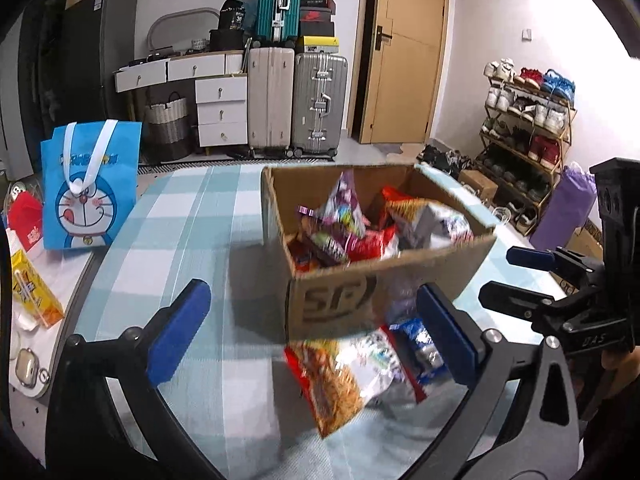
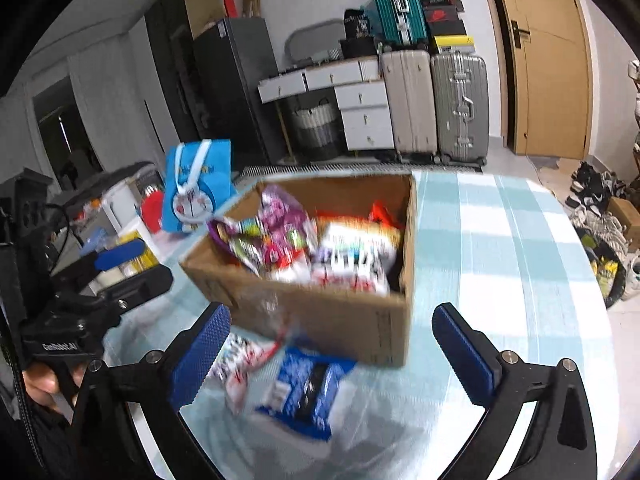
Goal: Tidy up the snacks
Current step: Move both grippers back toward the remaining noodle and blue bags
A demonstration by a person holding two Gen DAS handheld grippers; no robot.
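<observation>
- The left gripper (image 1: 316, 330), black-armed with blue pads, stood with its jaws spread wide and nothing between the pads.
- Just below and ahead of it, between its two fingers, loose snack packets lay on the blue-and-white checked tablecloth (image 1: 168, 224): an orange-patterned crinkly snack bag (image 1: 328, 380) nearest, with a blue-and-white packet (image 1: 420, 340) towards its right finger.
- Beyond those, straight ahead, sat the open brown cardboard box (image 1: 340, 300), filled with mixed colourful snack bags (image 1: 352, 224).
- The right gripper (image 2: 332, 354), of the same build, was also wide open and held nothing.
- The blue-and-white packet (image 2: 304, 384) lay between its fingers, a white-and-red packet (image 2: 240, 372) just beside its left finger.
- The cardboard box (image 2: 332, 316) sat directly ahead of it, past the packets.
- Far left of both grippers, a blue cartoon-cat tote bag (image 1: 92, 184) stood upright beyond the tablecloth's edge.
- Each gripper showed at the edge of the other's view, a hand (image 2: 40, 384) around the left one's handle.
</observation>
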